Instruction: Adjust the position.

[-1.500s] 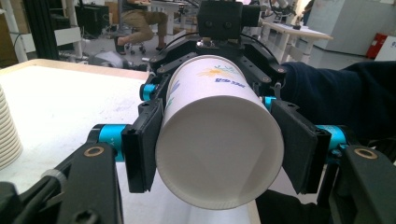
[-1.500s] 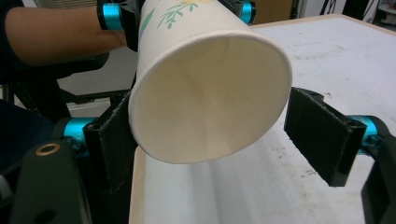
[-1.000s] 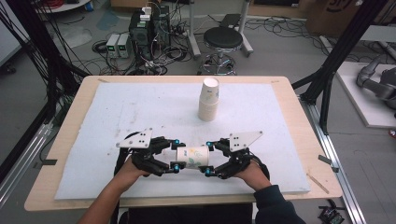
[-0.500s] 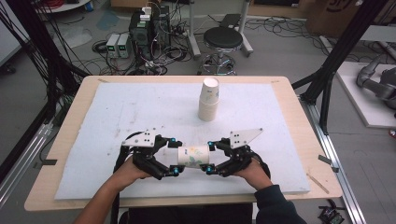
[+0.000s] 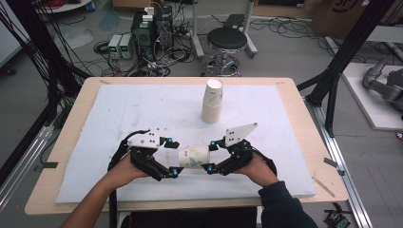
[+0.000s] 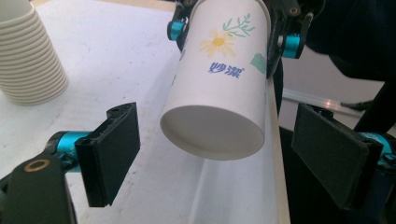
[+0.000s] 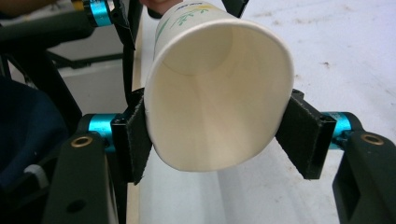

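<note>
Right gripper (image 7: 215,140) has the paper cup (image 5: 193,157) pinched at its rim, pads pressing both sides so the mouth squashes into an oval (a firm squeeze, that). The cup lies on its side in the air, just above the near edge of the white surface (image 5: 119,114), mouth towards the right gripper, base towards the left. Left gripper (image 6: 217,161) stands wide, jaws apart on either side of the cup's base and touching nothing; in the left gripper view the flat bottom and the daisy print face straight back between them.

Why hold it so? My guess is a hand-over or a two-ended grip: one gripper steadies the rim while the other lines up on the base. The stack of cups (image 5: 212,100) sits upright farther back on the surface, well apart.

Against half a second ago, both hands have drifted slightly towards the person's right, and the grey plate on the right gripper now tilts up more; the cup remains between them.
</note>
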Demonstrator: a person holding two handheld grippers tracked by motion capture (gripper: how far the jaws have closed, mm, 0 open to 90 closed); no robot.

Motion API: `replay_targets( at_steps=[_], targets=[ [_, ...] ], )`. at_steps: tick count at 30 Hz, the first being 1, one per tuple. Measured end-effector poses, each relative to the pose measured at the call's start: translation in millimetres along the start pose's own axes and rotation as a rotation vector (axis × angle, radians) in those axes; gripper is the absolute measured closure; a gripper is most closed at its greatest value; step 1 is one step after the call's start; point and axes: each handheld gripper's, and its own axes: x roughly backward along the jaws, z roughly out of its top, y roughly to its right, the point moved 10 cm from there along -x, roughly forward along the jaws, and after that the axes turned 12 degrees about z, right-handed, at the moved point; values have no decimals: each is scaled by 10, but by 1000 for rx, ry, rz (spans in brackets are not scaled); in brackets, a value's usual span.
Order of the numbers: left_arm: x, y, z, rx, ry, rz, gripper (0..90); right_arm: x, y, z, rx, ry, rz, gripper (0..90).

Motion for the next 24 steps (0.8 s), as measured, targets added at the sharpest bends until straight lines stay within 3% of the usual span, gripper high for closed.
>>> replay_targets(
  at_steps=[12, 24],
  targets=[
    [-59, -10, -43, -79, -112, 3, 160, -64, 44, 53, 17, -157, -17, 334],
    [-143, 8, -93, -131, -199, -6, 167, -120, 56, 98, 40, -294, -19, 334]
  ],
)
